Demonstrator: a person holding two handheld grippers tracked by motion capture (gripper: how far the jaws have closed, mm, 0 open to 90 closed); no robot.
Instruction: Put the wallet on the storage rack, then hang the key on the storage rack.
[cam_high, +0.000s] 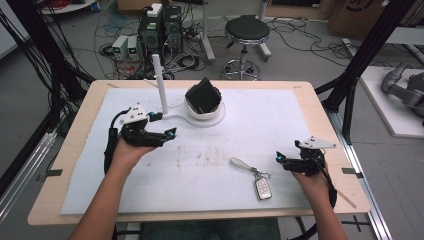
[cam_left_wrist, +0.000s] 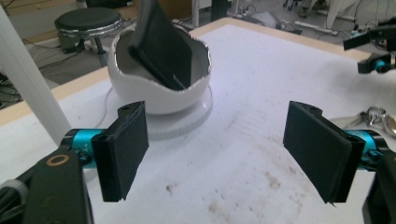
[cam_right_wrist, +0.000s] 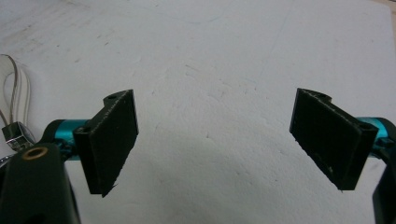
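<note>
Black wallet propped upright in white bowl near the table's far edge, leaning on the bowl's wall and poking above the rim; that part judged done. Left gripper just beside the bowl's left, jaws spread wide, nothing between them, wallet let go and bowl straight ahead. Key fob with strap lying loose on the white mat toward the near edge, right of centre, untouched; likely next in line. Right gripper just right of the fob, apart from it, jaws likewise released and empty over bare mat.
</note>
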